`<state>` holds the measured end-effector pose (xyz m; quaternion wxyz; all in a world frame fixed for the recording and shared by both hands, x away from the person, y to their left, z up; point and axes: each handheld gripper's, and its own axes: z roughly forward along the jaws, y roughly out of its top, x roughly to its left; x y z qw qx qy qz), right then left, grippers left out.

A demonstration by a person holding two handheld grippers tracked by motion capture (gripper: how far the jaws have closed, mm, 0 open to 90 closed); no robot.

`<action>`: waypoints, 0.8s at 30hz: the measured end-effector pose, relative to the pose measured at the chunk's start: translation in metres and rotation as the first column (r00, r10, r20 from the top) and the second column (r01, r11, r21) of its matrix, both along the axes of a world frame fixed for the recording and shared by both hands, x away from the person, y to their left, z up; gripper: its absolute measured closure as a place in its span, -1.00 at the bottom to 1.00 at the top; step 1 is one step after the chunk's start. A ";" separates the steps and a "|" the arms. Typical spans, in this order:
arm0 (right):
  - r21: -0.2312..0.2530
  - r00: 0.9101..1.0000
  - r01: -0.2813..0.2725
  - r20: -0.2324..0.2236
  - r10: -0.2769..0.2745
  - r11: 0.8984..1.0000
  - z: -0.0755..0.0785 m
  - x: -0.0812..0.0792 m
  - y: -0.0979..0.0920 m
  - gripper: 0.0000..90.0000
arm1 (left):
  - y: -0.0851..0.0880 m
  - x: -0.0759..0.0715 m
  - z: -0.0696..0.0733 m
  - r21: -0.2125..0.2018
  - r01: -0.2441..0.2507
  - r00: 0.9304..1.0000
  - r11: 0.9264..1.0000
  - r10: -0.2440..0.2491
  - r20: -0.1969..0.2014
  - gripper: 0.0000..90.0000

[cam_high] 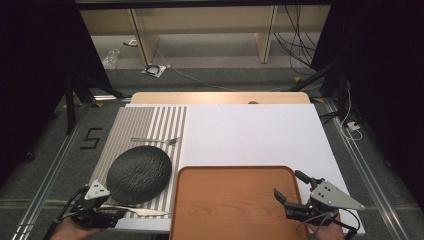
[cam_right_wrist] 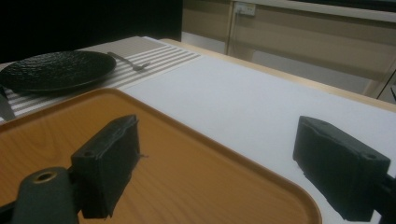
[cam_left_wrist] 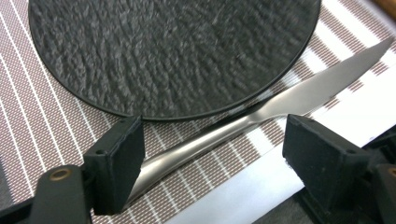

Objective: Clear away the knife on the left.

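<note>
A silver knife point(cam_high: 137, 211) lies on the striped placemat point(cam_high: 145, 122) just in front of the black textured plate point(cam_high: 139, 173). My left gripper point(cam_high: 116, 216) is at the table's near left corner, open, its jaws on either side of the knife handle point(cam_left_wrist: 187, 151); the left jaw seems to touch it. The plate point(cam_left_wrist: 173, 51) fills the view beyond. A fork point(cam_high: 156, 140) lies behind the plate. My right gripper point(cam_high: 290, 187) hovers open over the near right corner of the empty wooden tray point(cam_high: 235, 205), nothing between its jaws. From that gripper the tray point(cam_right_wrist: 154, 163), plate point(cam_right_wrist: 56, 70) and fork point(cam_right_wrist: 128, 62) are seen.
A white mat point(cam_high: 255, 135) covers the right and far part of the wooden table point(cam_high: 220, 97). Black curtains flank the scene; cables and shelf legs stand on the floor beyond the table.
</note>
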<state>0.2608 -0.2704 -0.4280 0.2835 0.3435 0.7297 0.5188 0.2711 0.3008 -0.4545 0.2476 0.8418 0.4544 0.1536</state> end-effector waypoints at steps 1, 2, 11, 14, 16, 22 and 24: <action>0.000 1.000 0.000 0.000 0.000 1.000 0.000 0.000 0.000 -0.65 | 0.001 0.001 0.000 0.005 0.000 1.000 1.000 0.000 -0.004 -0.53; 0.001 1.000 0.000 -0.001 0.000 1.000 0.000 0.000 0.000 -0.65 | 0.002 0.002 -0.001 0.015 0.001 1.000 1.000 0.000 -0.011 -0.52; -0.004 1.000 -0.003 -0.001 0.003 1.000 0.000 0.000 0.000 -0.65 | 0.005 0.012 -0.007 0.047 0.026 0.998 0.999 -0.023 -0.066 -0.50; -0.005 1.000 -0.003 -0.007 0.003 1.000 0.000 0.000 0.000 -0.65 | 0.005 0.015 -0.010 0.050 0.032 0.996 0.998 -0.028 -0.085 -0.49; -0.002 1.000 -0.004 -0.005 0.004 1.000 -0.001 0.000 0.000 -0.65 | 0.005 0.017 -0.011 0.061 0.043 0.994 0.997 -0.036 -0.105 -0.48; -0.008 1.000 -0.005 -0.007 0.005 1.000 -0.001 0.000 0.001 -0.65 | 0.004 0.022 -0.015 0.064 0.053 0.989 0.997 -0.044 -0.143 -0.46; -0.008 1.000 -0.007 -0.005 0.007 1.000 -0.001 0.001 0.001 -0.65 | 0.003 0.025 -0.016 0.072 0.063 0.986 0.995 -0.051 -0.156 -0.46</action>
